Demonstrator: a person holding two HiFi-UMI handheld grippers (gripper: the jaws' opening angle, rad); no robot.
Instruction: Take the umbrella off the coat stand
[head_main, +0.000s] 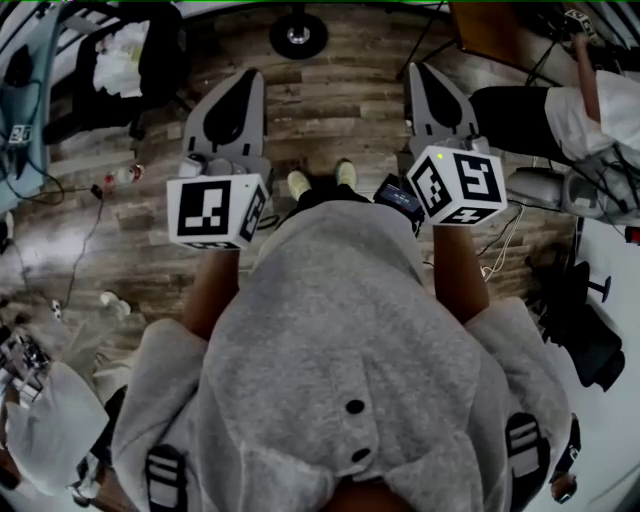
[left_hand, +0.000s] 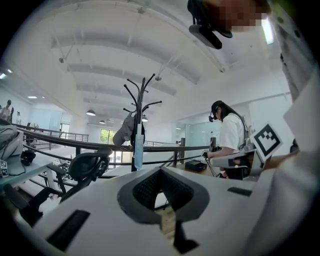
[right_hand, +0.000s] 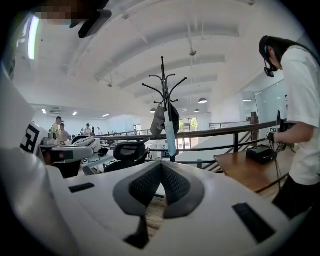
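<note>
A black coat stand (left_hand: 141, 100) rises ahead of both grippers, some way off by the railing. On it hangs a folded light-blue umbrella (left_hand: 138, 150), straight down along the pole, with a grey garment (left_hand: 125, 131) beside it. In the right gripper view, the stand (right_hand: 164, 85), umbrella (right_hand: 170, 135) and garment (right_hand: 159, 121) sit just above the jaw tips. My left gripper (left_hand: 161, 170) and right gripper (right_hand: 161, 165) are both shut and hold nothing. In the head view, the left gripper (head_main: 247, 75) and right gripper (head_main: 420, 70) point forward, with the stand's round base (head_main: 298, 35) on the floor between them.
A dark railing (left_hand: 100, 145) runs behind the stand. A black office chair (left_hand: 87, 165) stands left of it. A person in a white shirt (right_hand: 295, 125) stands at a wooden desk (right_hand: 250, 172) on the right. Cables and gear lie on the wooden floor (head_main: 330, 110).
</note>
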